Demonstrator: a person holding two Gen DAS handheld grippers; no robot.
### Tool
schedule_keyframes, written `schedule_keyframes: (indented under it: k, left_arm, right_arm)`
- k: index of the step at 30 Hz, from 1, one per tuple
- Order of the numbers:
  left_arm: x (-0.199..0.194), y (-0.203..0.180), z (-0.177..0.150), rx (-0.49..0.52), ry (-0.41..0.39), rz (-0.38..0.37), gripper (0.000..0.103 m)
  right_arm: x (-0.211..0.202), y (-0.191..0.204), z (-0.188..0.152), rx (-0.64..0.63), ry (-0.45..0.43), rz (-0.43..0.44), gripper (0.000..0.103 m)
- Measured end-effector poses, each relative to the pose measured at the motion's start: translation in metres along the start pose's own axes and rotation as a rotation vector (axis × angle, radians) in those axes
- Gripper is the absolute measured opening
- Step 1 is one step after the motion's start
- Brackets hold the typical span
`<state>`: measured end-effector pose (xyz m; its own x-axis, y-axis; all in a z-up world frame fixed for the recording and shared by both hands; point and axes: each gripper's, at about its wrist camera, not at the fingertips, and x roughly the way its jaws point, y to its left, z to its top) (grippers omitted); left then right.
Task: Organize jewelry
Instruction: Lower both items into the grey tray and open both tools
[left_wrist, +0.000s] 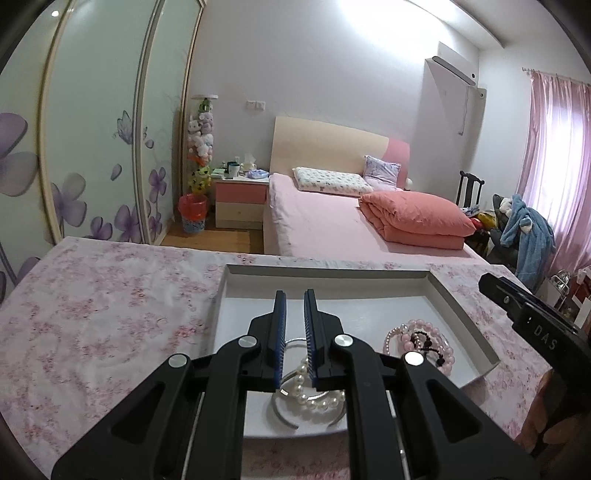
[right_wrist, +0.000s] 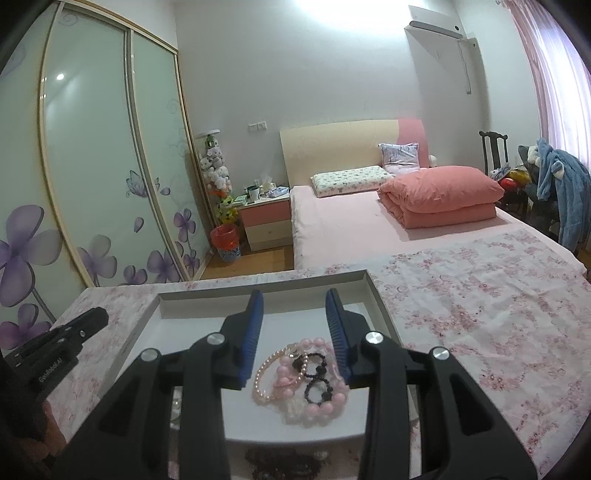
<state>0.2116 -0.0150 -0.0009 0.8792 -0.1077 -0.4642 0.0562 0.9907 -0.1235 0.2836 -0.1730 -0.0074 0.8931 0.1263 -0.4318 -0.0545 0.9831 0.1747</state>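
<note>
Two parted hand-held grippers, left (left_wrist: 294, 317) and right (right_wrist: 294, 317), hover over floral tablecloth (left_wrist: 110, 314) facing pink bed (left_wrist: 321, 221).

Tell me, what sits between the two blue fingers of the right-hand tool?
In the right wrist view, the open right gripper frames a heap of pink bead bracelets with a black bead bracelet, lying in the white tray.

Ahead of the claw we are seeing a bed (left_wrist: 325, 225) carrying a folded coral quilt (left_wrist: 417, 218). Left of the claw, a wardrobe (left_wrist: 92, 147) is showing purple flowers; farther ahead, a nightstand (left_wrist: 242, 201) is standing beside a red bin (left_wrist: 192, 214).
</note>
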Motion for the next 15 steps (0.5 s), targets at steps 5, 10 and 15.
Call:
schedule_keyframes:
  k: [5,10,15]
  left_arm:
    - [-0.021,0.008,-0.009,0.007,-0.007,0.009,0.012]
    - [-0.04,0.021,-0.023,0.011,0.003,0.022,0.022]
    - [-0.054,0.036,-0.039,0.0,0.03,0.039,0.035]
  right_arm:
    - [-0.017,-0.006,-0.006,0.002,0.015,-0.002,0.035]
    - [-0.026,-0.018,-0.019,-0.005,0.097,-0.009,0.035]
    - [-0.024,-0.024,-0.043,-0.039,0.219,-0.018,0.035]
